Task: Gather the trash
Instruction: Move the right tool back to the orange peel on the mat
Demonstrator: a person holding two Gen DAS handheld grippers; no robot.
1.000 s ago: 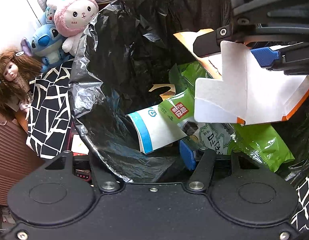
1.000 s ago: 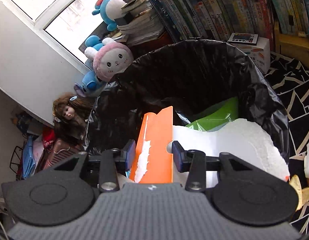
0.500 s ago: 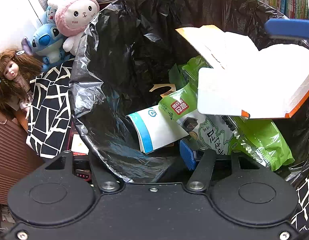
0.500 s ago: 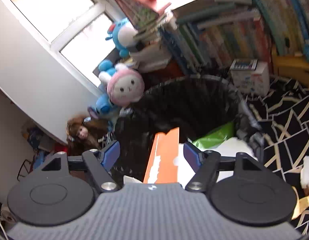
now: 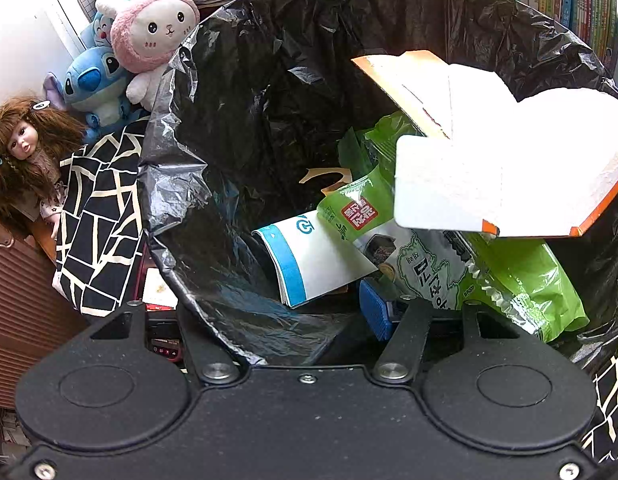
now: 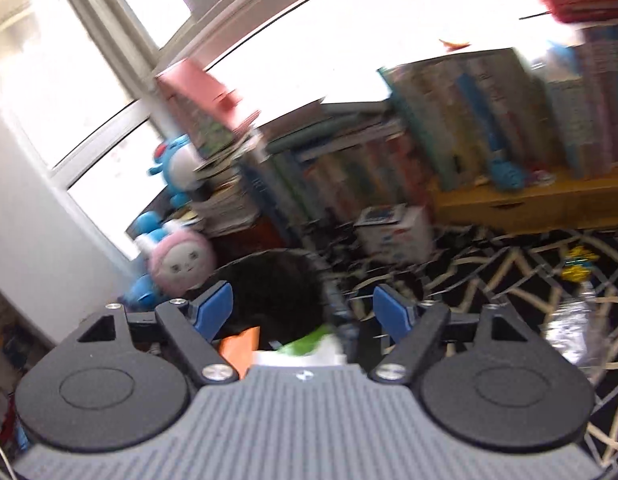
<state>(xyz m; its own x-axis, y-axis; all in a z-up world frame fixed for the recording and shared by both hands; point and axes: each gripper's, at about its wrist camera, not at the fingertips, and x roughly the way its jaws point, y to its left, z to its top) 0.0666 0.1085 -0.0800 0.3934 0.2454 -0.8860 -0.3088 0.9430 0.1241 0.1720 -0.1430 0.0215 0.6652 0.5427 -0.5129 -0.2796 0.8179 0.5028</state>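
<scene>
A bin lined with a black bag (image 5: 269, 80) fills the left wrist view. Inside lie a green snack bag (image 5: 529, 280), a white and blue paper (image 5: 309, 260) and, on top, a white and orange carton (image 5: 489, 160). My left gripper (image 5: 285, 320) is shut on the bin's near rim, one blue pad (image 5: 375, 314) inside the bag, the other finger hidden outside it. My right gripper (image 6: 303, 308) is above and back from the bin (image 6: 277, 280); its jaws are opening with nothing between them. The carton (image 6: 239, 346) shows low between its fingers.
Plush toys (image 5: 149, 36) and a doll (image 5: 25, 148) sit left of the bin beside a black patterned cloth (image 5: 97, 216). Rows of books (image 6: 449, 128) stand behind. On the patterned floor lie a clear plastic bottle (image 6: 569, 328), a yellow wrapper (image 6: 579, 264) and a white box (image 6: 397, 232).
My right gripper let go of the white and orange carton, which now rests in the bin. It opened wide, rose and pulled back, tilting up. The left gripper stayed put.
</scene>
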